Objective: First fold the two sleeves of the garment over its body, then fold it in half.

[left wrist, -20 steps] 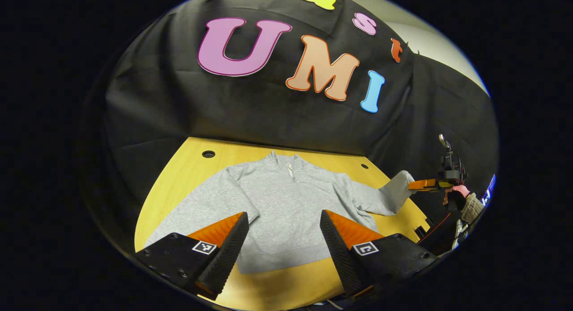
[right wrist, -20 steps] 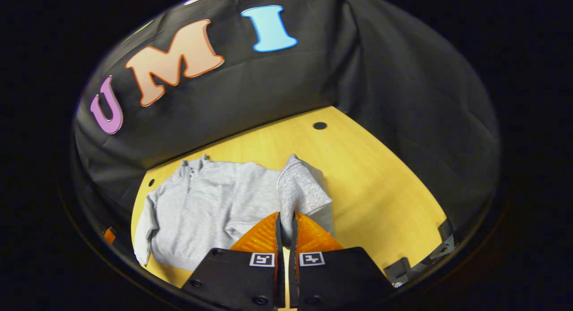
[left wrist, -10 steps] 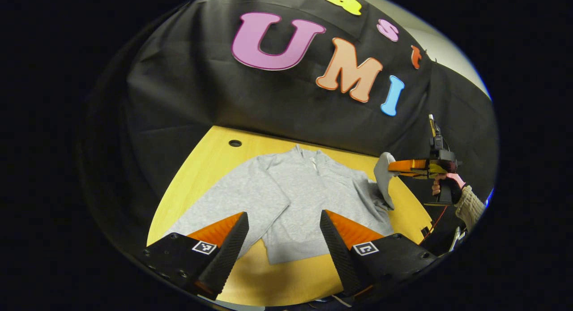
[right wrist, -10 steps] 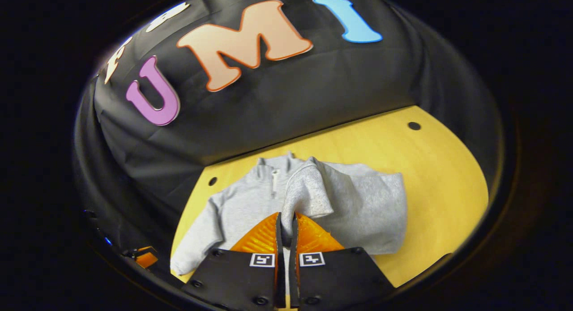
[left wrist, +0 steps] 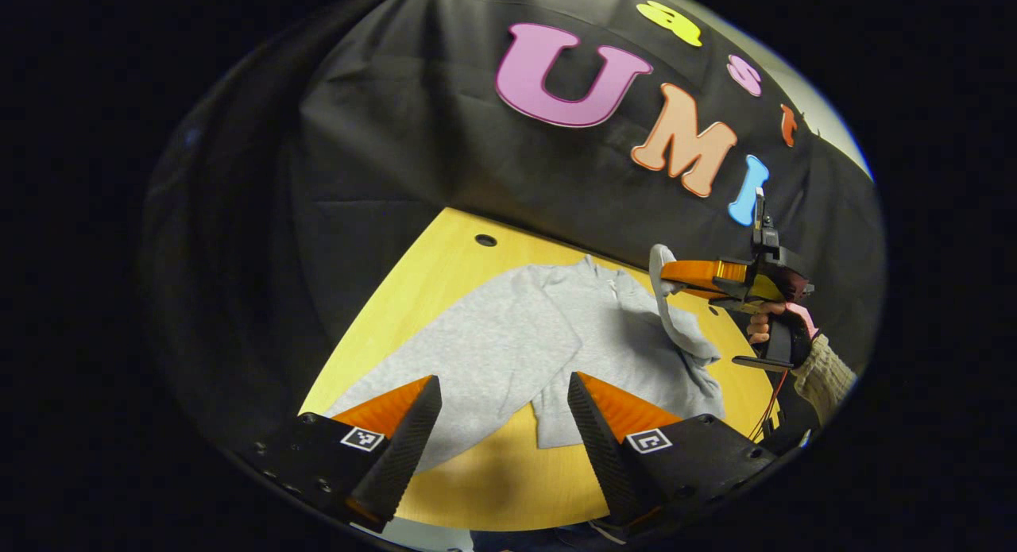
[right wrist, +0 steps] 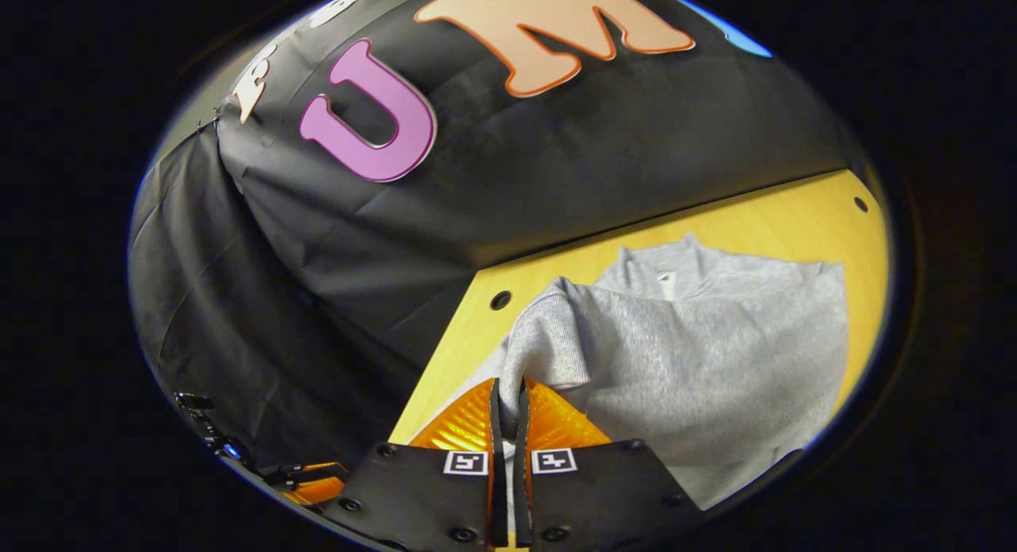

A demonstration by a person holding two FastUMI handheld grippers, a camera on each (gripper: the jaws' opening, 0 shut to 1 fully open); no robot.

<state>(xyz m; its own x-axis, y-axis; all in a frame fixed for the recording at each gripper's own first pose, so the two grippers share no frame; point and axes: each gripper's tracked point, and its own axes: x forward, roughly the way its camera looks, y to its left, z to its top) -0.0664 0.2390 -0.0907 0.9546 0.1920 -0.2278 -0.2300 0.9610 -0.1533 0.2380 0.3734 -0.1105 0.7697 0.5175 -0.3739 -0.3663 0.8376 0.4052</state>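
Your left hand-held gripper (left wrist: 502, 413) hangs over the near edge of the yellow counter (left wrist: 429, 282) with its fingers spread wide and nothing between them. Past it, the grey garment (left wrist: 516, 345) lies flat on the counter, collar toward the black cloth wall, its left sleeve (left wrist: 445, 377) stretched out toward that gripper. Farther right in the left gripper view, your right hand-held gripper (left wrist: 666, 271) is raised above the garment, held by your hand (left wrist: 775, 326). It is pinching the cuff of the right sleeve (right wrist: 548, 337), fingers pressed together on the ribbed fabric, and the sleeve drapes down onto the body.
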